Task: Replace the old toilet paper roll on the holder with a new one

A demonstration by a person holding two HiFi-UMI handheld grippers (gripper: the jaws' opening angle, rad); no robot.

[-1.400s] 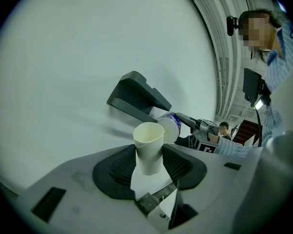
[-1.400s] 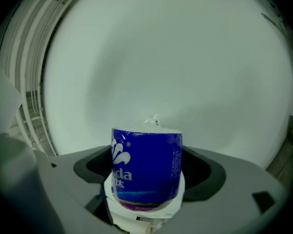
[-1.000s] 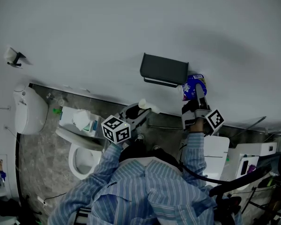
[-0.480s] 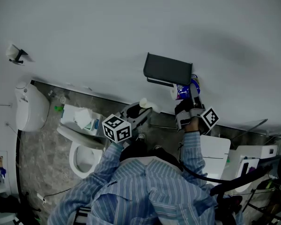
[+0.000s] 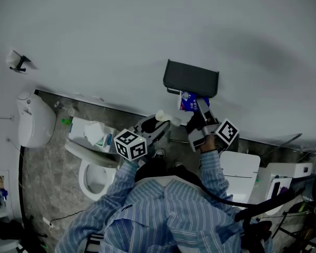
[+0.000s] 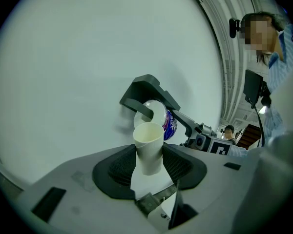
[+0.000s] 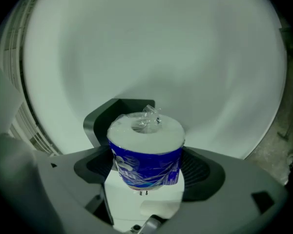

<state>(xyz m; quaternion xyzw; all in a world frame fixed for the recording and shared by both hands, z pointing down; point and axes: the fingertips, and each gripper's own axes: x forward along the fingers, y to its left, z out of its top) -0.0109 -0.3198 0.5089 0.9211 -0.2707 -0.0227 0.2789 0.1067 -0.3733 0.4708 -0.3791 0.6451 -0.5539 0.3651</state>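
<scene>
The new blue-wrapped toilet paper roll point(image 7: 146, 143), clamped in the right gripper point(image 7: 149, 167), hangs unmounted just beside the dark grey wall holder point(image 5: 191, 79); the left gripper point(image 6: 150, 164) grips the old pale cardboard tube point(image 6: 149, 140).

A mottled grey stone floor point(image 5: 45, 181) runs along the foot of the pale wall point(image 5: 121, 36). A white toilet point(image 5: 83, 186) stands on it, with crumpled white paper point(image 5: 91, 134) on its cistern top point(image 5: 76, 126), and a thin cable point(image 5: 60, 217) trails at lower left
</scene>
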